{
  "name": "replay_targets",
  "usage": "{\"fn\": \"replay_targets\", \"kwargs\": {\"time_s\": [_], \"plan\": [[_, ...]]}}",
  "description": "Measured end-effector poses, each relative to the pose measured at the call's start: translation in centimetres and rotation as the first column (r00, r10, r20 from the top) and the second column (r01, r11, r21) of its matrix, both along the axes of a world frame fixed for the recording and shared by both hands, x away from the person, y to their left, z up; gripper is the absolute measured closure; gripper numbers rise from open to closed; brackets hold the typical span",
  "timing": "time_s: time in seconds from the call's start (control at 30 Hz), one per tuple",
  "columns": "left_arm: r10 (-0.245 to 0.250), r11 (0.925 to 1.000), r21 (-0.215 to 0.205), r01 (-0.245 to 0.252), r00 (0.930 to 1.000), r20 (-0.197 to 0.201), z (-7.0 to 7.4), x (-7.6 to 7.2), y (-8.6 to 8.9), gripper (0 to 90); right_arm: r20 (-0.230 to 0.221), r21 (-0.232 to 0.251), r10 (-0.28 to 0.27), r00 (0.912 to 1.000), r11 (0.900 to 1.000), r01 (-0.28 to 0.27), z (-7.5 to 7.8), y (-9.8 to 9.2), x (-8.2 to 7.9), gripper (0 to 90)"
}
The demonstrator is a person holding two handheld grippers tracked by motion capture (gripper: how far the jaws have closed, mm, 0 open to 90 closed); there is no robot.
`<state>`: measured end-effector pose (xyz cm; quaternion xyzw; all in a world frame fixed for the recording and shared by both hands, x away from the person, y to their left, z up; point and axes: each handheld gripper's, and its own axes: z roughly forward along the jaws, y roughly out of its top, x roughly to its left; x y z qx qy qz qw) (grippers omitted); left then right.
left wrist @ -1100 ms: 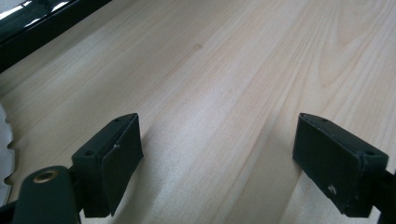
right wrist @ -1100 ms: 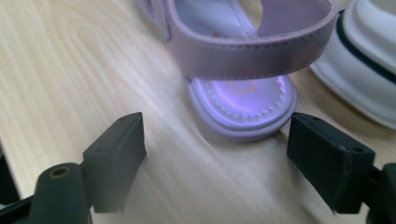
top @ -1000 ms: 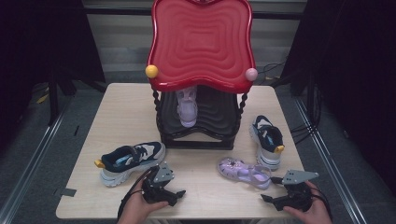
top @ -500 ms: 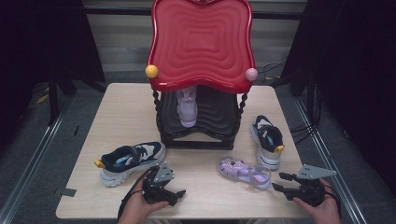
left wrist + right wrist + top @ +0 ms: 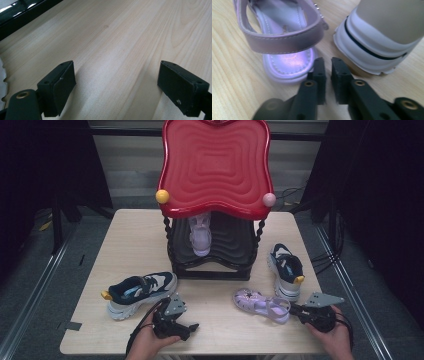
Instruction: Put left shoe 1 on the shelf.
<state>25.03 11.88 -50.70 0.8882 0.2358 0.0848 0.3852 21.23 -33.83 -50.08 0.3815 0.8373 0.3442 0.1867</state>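
Observation:
A lilac sandal (image 5: pixel 261 304) lies on the wooden table (image 5: pixel 130 245) at the front right, with a navy and white sneaker (image 5: pixel 286 270) just behind it. My right gripper (image 5: pixel 295 310) points at the sandal's heel. In the right gripper view its jaws (image 5: pixel 327 65) have just been closing and stand shut with nothing between them, right behind the sandal's heel (image 5: pixel 284 40) and beside the sneaker's sole (image 5: pixel 382 37). My left gripper (image 5: pixel 192 327) rests at the front, open over bare wood (image 5: pixel 116 82), close to a second navy sneaker (image 5: pixel 140 292).
A black shoe rack with a red wavy top (image 5: pixel 216 167) stands at the middle back of the table. Another lilac sandal (image 5: pixel 201 236) sits on its shelf. Dark floor and cables surround the table.
The right gripper's jaws have gone from wide open to shut, and the hand has shifted slightly by the sandal's heel. The left gripper has kept still.

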Motion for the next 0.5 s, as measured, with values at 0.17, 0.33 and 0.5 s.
{"fn": "replay_targets", "kwargs": {"time_s": [0.17, 0.33, 0.5], "plan": [[-0.001, 1.0000, 0.001, 0.001, 1.0000, 0.000, 0.0, 0.0, 0.0, 14.1, -0.028, 0.019, 0.009, 0.9996, 1.000, -0.009, 0.0, 0.4, -0.3, 89.7], [-0.001, 1.0000, 0.000, 0.001, 1.0000, 0.000, 0.0, 0.0, 0.0, 14.1, -0.039, 0.031, 0.021, 0.9990, 0.999, -0.019, 0.0, 1.2, -0.7, 89.7], [-0.001, 1.0000, 0.000, 0.001, 1.0000, 0.000, 0.0, 0.0, 0.0, 14.1, -0.042, 0.045, 0.022, 0.9989, 0.999, -0.021, 0.0, 1.6, -1.3, 88.7]]}}
